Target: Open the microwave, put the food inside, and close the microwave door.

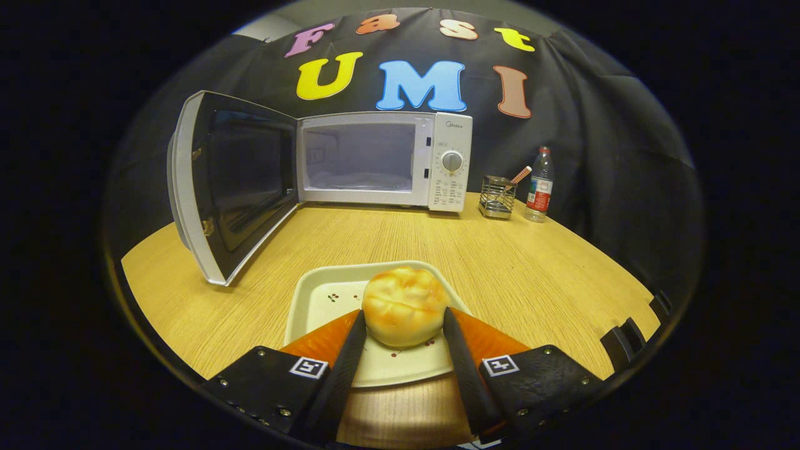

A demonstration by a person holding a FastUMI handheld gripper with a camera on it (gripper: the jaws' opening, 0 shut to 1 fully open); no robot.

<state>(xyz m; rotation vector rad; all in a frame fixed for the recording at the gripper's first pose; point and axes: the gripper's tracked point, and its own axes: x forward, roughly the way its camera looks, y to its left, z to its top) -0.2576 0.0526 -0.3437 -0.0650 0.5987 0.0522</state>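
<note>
While the gripper [404,322] sits low over the near end of the table, its two fingers are clamped on the round, golden-brown baked bun [405,304], one finger pressed to each side at abt the widest part, so the grip is across the middle, prob. because a soft round thing squeezed lower or higher would roll out. The bun is betw. the fingertips, over the square white plastic tray w/ small red cherry marks [325,294]; can't tell if it's touching the tray or just lifted off it. The tray lies flat on the light wood-grain table [531,275], near the front edge, w/ its long side running away from the fingers, which leaves a straight run fwd to the oven. Beyond the tray, well apart, stands the white box-shaped microwave [384,159] against the booth wall. Its dark-windowed door [228,181] is swung wide out on the hinge side, edge pointing toward the tray, so step one looks done and the cavity is open, facing the gripper; glass plate inside is faintly visible. The door standing that far out means the approach prob. has to stay on the control-panel side of it. Just beside the microwave on the dial side: a small wire-mesh metal holder w/ a stick in it [497,197] and, next to that, a clear plastic bottle w/ red label [539,185], both out of the path. Judging by this, the job is at the pick-up of the food; carry-in and door close remain.
</note>
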